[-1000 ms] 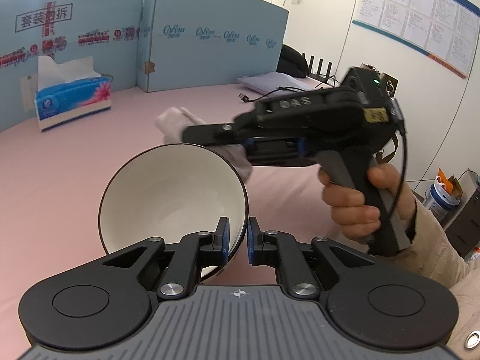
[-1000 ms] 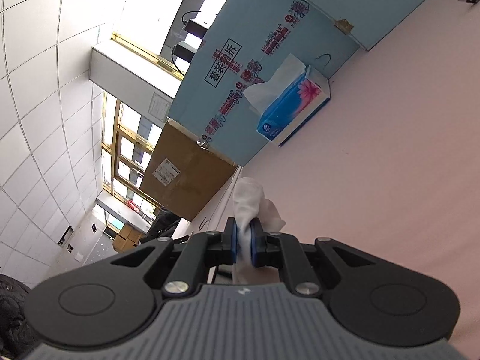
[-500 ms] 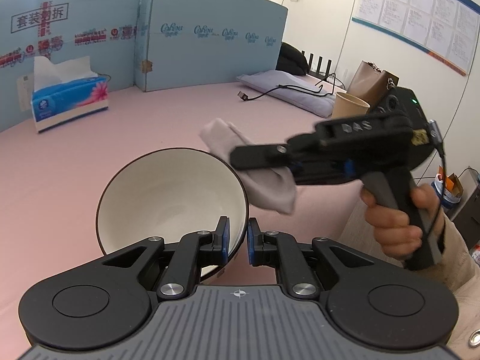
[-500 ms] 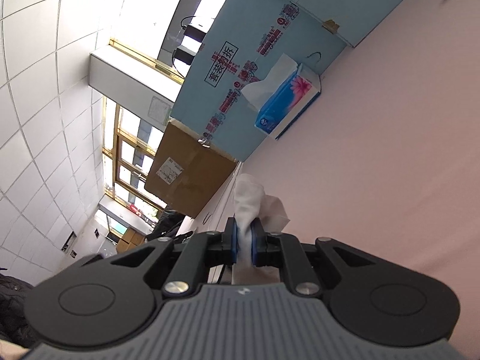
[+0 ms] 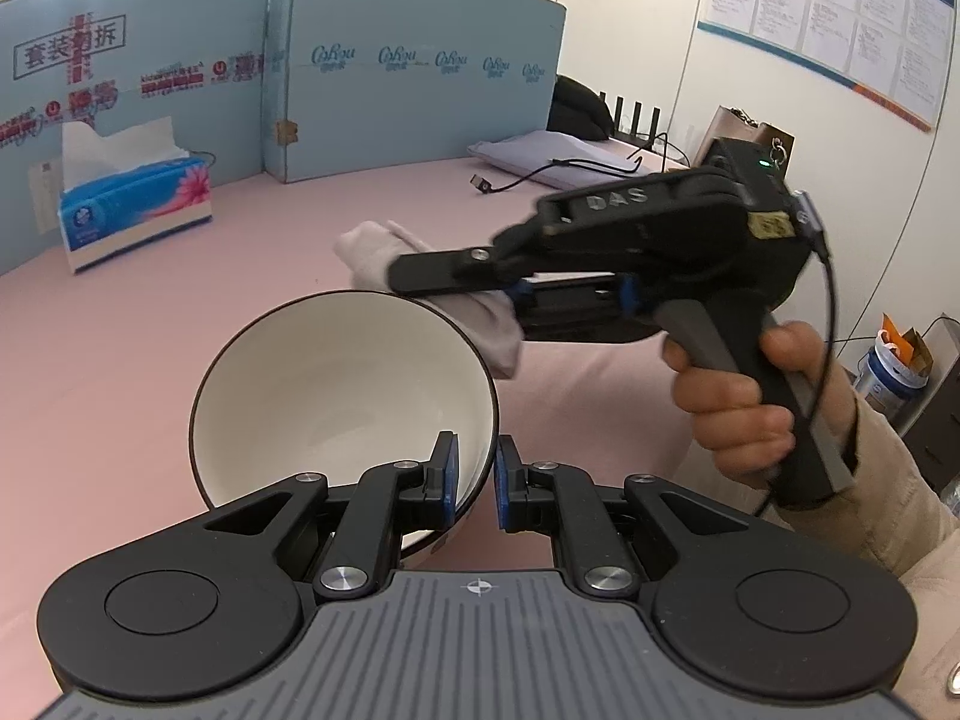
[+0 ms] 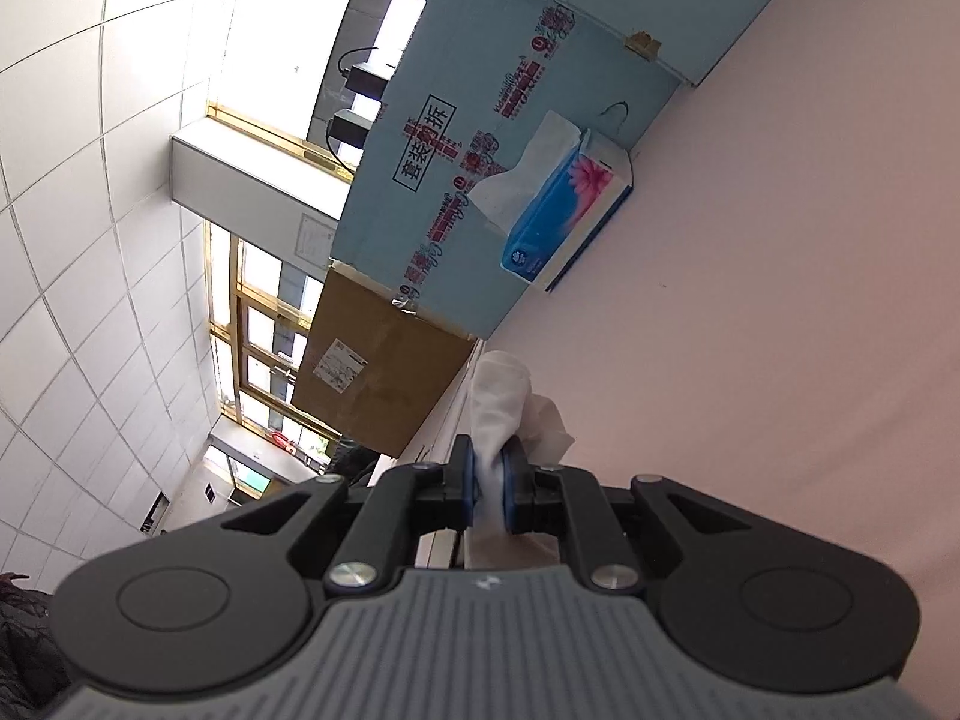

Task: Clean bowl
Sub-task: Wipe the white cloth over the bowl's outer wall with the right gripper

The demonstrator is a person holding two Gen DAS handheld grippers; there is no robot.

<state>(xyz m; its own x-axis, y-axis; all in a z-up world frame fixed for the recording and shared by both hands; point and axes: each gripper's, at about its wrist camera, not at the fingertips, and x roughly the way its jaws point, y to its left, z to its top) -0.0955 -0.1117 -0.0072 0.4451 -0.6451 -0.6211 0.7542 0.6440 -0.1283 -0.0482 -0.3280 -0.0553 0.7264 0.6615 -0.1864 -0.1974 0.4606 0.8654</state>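
A white bowl (image 5: 336, 384) with a dark rim is tilted toward me above the pink table. My left gripper (image 5: 474, 483) is shut on its near right rim. My right gripper (image 5: 414, 273) shows in the left wrist view, just beyond the bowl's far right rim, shut on a crumpled white cloth (image 5: 480, 330) that hangs beside the rim. In the right wrist view the right gripper (image 6: 491, 480) pinches the same cloth (image 6: 501, 396), and the bowl is out of view there.
A blue tissue box (image 5: 135, 210) stands at the back left by blue cardboard panels (image 5: 414, 66). A cable (image 5: 558, 171) and a purple pad (image 5: 564, 156) lie at the back right. The pink table (image 5: 120, 348) spreads around the bowl.
The right gripper with the cloth swung away to the right of the bowl, then came back up to its far right rim. The bowl and left gripper stayed nearly still.
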